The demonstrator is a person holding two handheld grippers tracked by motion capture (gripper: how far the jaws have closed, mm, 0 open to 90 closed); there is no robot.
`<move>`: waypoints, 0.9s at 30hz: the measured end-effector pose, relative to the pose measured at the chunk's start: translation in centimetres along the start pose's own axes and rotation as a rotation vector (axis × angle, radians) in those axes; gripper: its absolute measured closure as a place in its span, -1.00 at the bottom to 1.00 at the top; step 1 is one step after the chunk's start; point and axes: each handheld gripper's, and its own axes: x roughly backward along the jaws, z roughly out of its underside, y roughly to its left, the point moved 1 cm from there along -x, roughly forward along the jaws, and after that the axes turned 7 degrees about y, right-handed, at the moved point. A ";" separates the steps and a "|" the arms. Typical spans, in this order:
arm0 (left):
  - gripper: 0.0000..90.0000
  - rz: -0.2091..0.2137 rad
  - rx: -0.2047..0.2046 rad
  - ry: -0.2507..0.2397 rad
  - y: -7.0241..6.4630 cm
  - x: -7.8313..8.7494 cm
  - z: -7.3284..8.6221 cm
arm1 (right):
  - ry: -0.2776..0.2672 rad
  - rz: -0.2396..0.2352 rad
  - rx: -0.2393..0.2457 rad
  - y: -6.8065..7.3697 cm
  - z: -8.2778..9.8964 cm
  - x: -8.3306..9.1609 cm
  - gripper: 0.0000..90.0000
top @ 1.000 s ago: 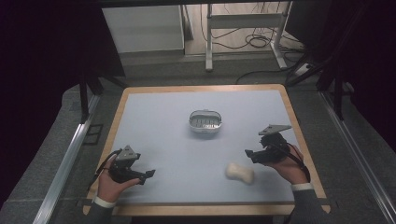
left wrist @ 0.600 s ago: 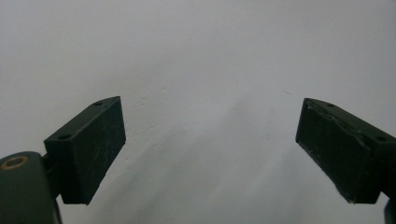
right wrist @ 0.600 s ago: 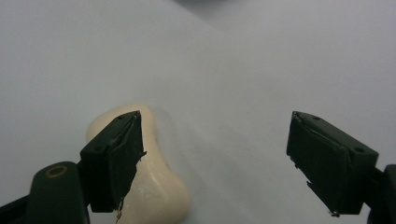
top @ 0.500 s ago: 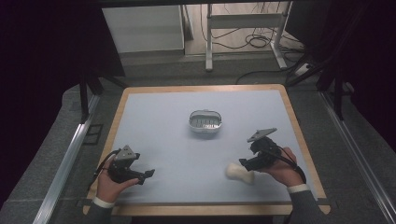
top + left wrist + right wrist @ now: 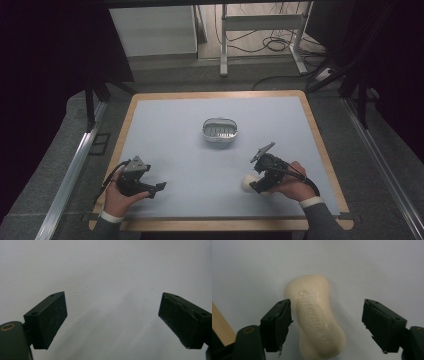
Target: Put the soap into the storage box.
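Note:
A cream bar of soap (image 5: 318, 317) with embossed lettering lies flat on the pale table, between the open jaws of my right gripper (image 5: 327, 322). Its left jaw stands close to the soap's edge; the right jaw is well apart from it. In the high view the right gripper (image 5: 256, 184) sits at the front right over the soap (image 5: 246, 182), which peeks out at its left. My left gripper (image 5: 156, 188) rests at the front left, open, with bare table between its jaws (image 5: 112, 320). A small metal soap dish (image 5: 219, 130) stands at the table's middle.
The table (image 5: 175, 125) has a wooden border; a strip of it (image 5: 220, 325) shows at the left in the right gripper view. Dark floor, rails and a desk frame with cables lie beyond the far edge.
My right gripper has moved toward the front and left, down over the soap, which now lies between its jaws. The left gripper has barely moved.

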 end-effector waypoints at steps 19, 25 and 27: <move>-0.81 -0.001 -0.004 0.008 0.0 -0.1 0.0 | 0.141 0.043 0.131 1.7 -0.4 -2.2 -0.06; -0.81 -0.001 -0.009 0.013 -0.1 -0.2 0.0 | 0.149 0.050 0.157 1.7 -0.5 -2.2 0.10; -0.81 -0.001 -0.009 0.013 -0.1 -0.2 0.0 | 0.160 0.047 0.150 1.7 -0.6 -2.2 0.10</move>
